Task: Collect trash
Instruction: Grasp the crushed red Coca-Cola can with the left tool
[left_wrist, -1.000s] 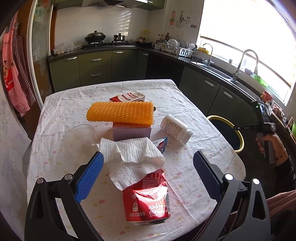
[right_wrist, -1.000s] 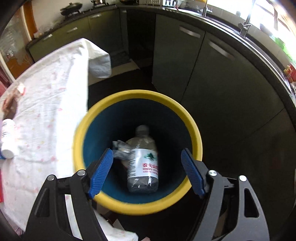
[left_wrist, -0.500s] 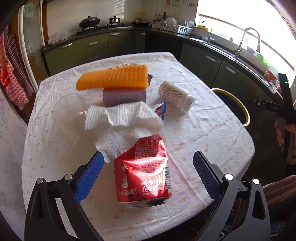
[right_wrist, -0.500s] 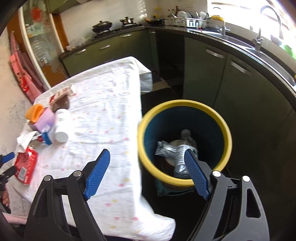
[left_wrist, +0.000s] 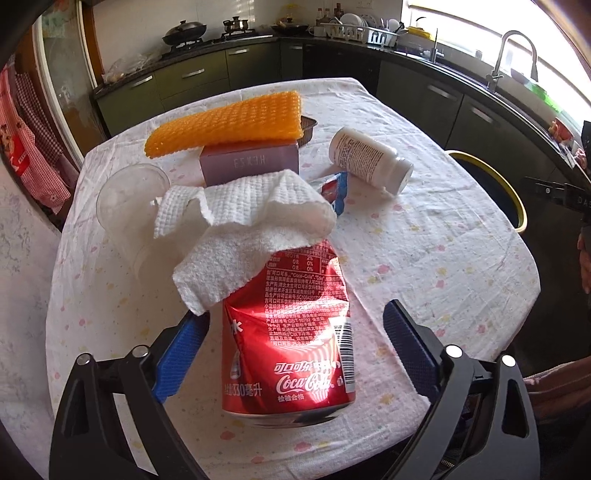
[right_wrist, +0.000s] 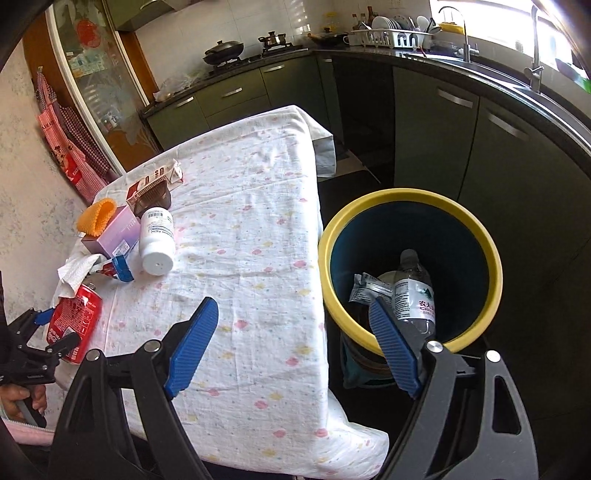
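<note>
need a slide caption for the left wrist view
Open left gripper straddling a crushed red cola can draped with a white paper towel.

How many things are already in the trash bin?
2 that show: a clear water bottle leaning against the inside of the yellow-rimmed bin, and a crumpled silver wrapper beside it on the table's side. More may lie hidden underneath.

Floral tablecloth (right_wrist: 255, 236) over table. Green cabinets (right_wrist: 229, 98) behind; wok (right_wrist: 223, 48) on stove, dish rack (right_wrist: 391, 37) near faucet (left_wrist: 511, 55). Red checked apron (right_wrist: 70, 147) hanging left.

can (left_wrist: 291, 332) top under paper towel (left_wrist: 243, 229)
</note>
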